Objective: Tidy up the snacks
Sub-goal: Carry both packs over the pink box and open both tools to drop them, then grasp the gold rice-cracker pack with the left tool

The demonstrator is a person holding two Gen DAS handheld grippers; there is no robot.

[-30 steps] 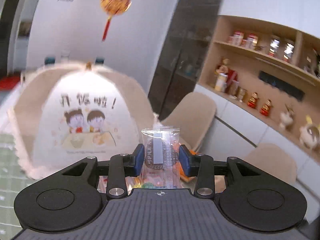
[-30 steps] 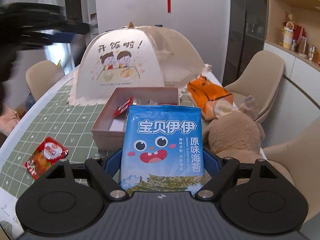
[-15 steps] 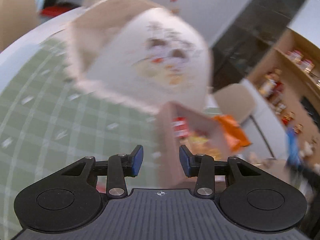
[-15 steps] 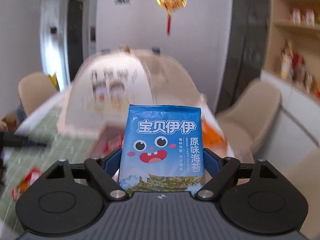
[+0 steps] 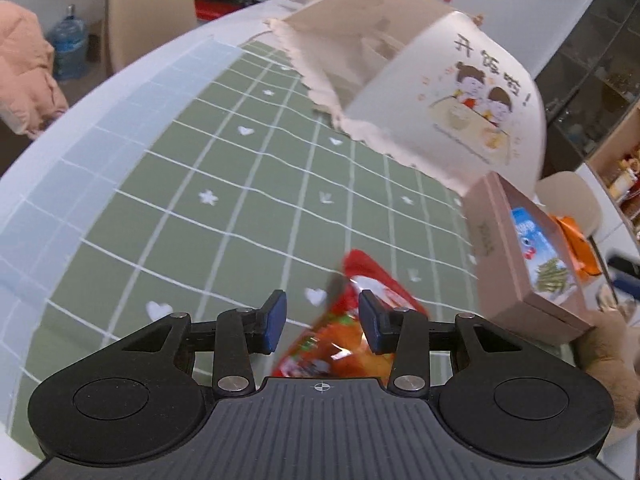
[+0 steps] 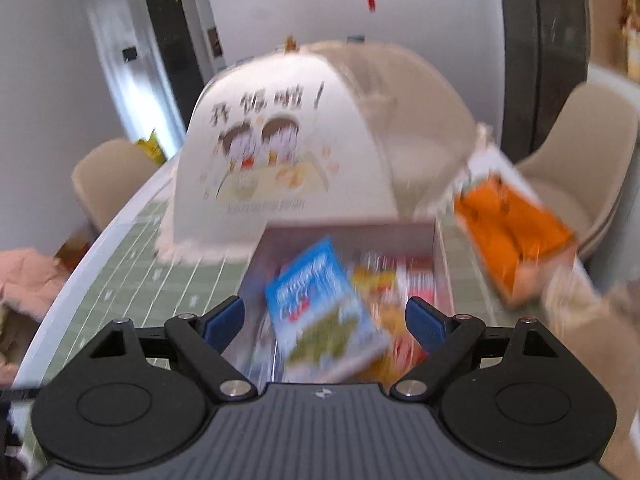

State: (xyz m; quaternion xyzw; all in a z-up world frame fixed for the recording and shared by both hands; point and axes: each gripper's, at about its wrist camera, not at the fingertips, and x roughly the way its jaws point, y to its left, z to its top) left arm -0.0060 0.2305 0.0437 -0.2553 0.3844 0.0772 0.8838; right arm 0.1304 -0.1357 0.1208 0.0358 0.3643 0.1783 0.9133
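Observation:
A red snack packet (image 5: 360,320) lies on the green checked tablecloth (image 5: 240,200). My left gripper (image 5: 323,320) hangs just over it, open, with the packet showing between the blue pads and neither pad pressing on it. My right gripper (image 6: 324,320) is above the pinkish box (image 6: 348,228) and its jaws are opening. The blue seaweed packet (image 6: 320,312) lies tilted in the box, free of both pads, on top of other snack packets. The left wrist view also shows the box (image 5: 492,248) with the blue packet (image 5: 536,248) inside.
A white mesh food cover (image 5: 460,100) (image 6: 280,140) stands behind the box. An orange bag (image 6: 512,232) lies right of the box, and a brown plush toy (image 5: 612,352) sits at its near corner. Beige chairs (image 6: 580,152) surround the table.
My left gripper lost the small clear packet, swung down and now hangs over the red packet. My right gripper moved over the box and let go of the blue packet, which dropped in.

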